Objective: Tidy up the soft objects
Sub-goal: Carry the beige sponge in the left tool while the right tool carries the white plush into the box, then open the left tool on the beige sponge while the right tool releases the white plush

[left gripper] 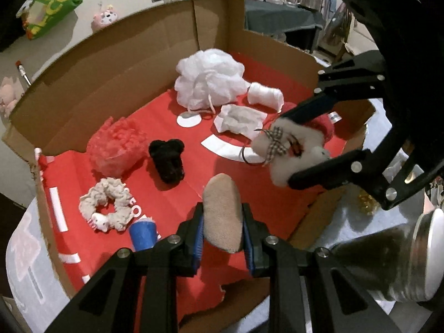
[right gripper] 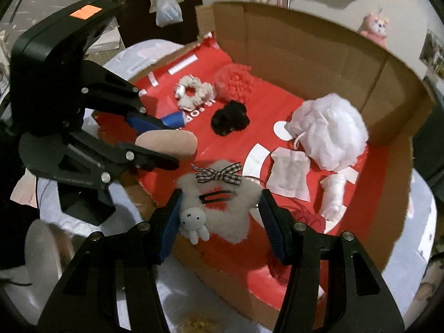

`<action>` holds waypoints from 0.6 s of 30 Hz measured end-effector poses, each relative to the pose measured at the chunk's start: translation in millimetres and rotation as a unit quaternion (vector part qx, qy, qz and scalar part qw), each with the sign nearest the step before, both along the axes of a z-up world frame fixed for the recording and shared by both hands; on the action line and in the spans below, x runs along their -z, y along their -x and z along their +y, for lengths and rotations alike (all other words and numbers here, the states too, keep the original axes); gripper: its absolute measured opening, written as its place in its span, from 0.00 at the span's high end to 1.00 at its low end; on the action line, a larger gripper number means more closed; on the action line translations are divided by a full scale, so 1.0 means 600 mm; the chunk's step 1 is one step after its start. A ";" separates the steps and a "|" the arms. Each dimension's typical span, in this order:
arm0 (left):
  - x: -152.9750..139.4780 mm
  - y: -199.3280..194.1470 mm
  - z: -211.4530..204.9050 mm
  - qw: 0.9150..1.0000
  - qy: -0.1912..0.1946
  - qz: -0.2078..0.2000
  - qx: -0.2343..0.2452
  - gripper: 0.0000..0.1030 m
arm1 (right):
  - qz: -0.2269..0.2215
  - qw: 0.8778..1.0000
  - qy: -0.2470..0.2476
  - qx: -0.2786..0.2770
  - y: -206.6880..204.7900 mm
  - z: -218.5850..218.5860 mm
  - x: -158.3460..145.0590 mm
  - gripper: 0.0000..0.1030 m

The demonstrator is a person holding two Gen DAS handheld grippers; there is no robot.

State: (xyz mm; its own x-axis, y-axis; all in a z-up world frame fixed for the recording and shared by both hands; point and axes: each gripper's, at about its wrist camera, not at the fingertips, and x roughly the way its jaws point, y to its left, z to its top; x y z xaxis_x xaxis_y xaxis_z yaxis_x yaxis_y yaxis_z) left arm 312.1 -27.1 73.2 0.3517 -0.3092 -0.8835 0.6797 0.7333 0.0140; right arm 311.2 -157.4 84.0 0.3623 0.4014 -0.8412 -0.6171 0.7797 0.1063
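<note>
My left gripper [left gripper: 222, 222] is shut on a beige oval puff [left gripper: 220, 194], which sticks out past its blue pads over the red floor of a cut-open cardboard box [left gripper: 111, 63]. In the right wrist view the left gripper [right gripper: 170, 143] comes in from the left with the puff [right gripper: 180, 141]. My right gripper [right gripper: 221, 202] is shut on a white fluffy hair clip [right gripper: 236, 222] with a checked bow and a small bunny charm, held above the box's near edge. The left wrist view shows the right gripper [left gripper: 297, 149] and the clip [left gripper: 280, 169] at the right.
On the red floor lie a white mesh loofah [left gripper: 211, 77], a black fuzzy piece [left gripper: 168, 161], a pink ruffled ball [left gripper: 116, 147], a cream scrunchie [left gripper: 105, 205], a white roll [left gripper: 265, 94], a white cloth [left gripper: 240, 122] and a blue cup [left gripper: 143, 234]. A metal-lidded jar [left gripper: 402, 258] stands outside, right.
</note>
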 end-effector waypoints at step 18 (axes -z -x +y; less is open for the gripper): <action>0.039 -0.028 -0.030 0.999 -0.026 0.027 -0.004 0.70 | 0.061 0.997 0.035 0.020 -0.046 0.005 0.054 0.47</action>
